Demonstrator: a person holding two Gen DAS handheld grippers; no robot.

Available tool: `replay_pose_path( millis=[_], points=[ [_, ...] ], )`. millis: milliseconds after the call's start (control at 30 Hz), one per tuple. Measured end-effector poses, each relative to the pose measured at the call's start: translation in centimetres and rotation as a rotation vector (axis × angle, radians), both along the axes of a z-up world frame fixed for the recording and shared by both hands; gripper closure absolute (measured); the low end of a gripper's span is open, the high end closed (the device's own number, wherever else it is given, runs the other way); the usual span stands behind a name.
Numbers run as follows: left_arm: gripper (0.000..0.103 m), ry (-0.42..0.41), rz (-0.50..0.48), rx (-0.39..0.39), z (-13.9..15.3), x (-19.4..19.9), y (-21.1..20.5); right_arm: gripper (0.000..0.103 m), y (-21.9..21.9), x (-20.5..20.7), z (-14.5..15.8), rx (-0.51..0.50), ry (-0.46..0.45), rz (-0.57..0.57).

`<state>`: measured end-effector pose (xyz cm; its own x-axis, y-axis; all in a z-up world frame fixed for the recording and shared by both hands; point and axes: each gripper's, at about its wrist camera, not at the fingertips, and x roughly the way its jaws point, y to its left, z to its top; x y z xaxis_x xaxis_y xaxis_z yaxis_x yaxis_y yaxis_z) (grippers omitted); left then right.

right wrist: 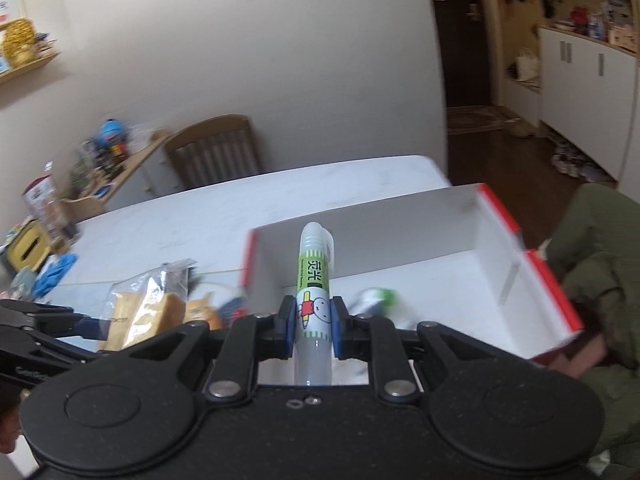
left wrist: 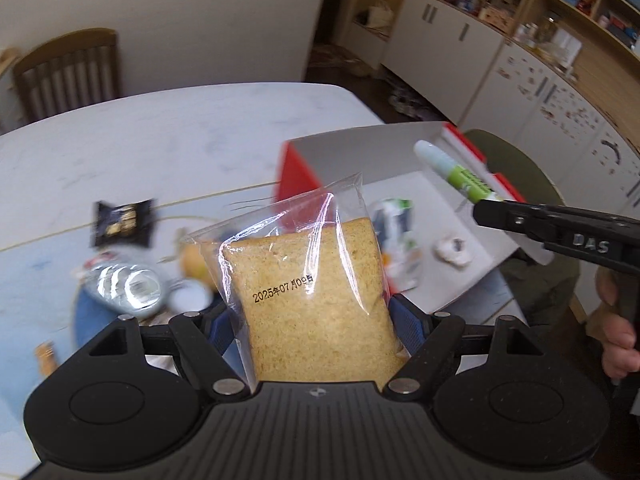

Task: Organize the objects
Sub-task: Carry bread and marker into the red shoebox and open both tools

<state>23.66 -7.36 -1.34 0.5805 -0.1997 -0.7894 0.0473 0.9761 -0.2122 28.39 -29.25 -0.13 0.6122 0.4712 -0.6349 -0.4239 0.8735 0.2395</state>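
Observation:
My left gripper (left wrist: 312,320) is shut on a clear bag of bread (left wrist: 308,280), stamped with a date, and holds it above the table. It also shows in the right wrist view (right wrist: 144,308). My right gripper (right wrist: 314,330) is shut on a white and green glue tube (right wrist: 314,280), held over the near edge of an open white box with red sides (right wrist: 500,240). In the left wrist view the glue tube (left wrist: 452,170) and right gripper (left wrist: 496,210) hang above that box (left wrist: 440,208). A green and white packet (left wrist: 394,220) and a small white object (left wrist: 452,250) lie in the box.
On the white table (left wrist: 160,140) lie a black snack packet (left wrist: 122,222), a shiny foil packet (left wrist: 124,284), an orange item (left wrist: 192,260) and a blue cloth (right wrist: 54,274). A wooden chair (right wrist: 216,152) stands behind. A green chair (left wrist: 516,160) is at the right.

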Motion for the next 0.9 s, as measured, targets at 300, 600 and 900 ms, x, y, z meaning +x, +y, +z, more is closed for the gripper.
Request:
replay_pose_path(
  millis=[300,600,900],
  points=[
    [0.024,-0.022,-0.112,0.048,0.9,5.8,-6.1,0.086,-3.4,3.1,-2.2,-0.006,0.034,-0.112],
    [0.024,0.034,-0.185,0.127,-1.4,11.5,-10.8,0.086,-4.0,6.7,-4.6,-0.123,0.053,-0.118],
    [0.024,0.118,-0.193,0.189,-5.0,14.5,-12.6,0.087,-3.1,9.4,-7.7,-0.217,0.125,-0.098]
  ],
)
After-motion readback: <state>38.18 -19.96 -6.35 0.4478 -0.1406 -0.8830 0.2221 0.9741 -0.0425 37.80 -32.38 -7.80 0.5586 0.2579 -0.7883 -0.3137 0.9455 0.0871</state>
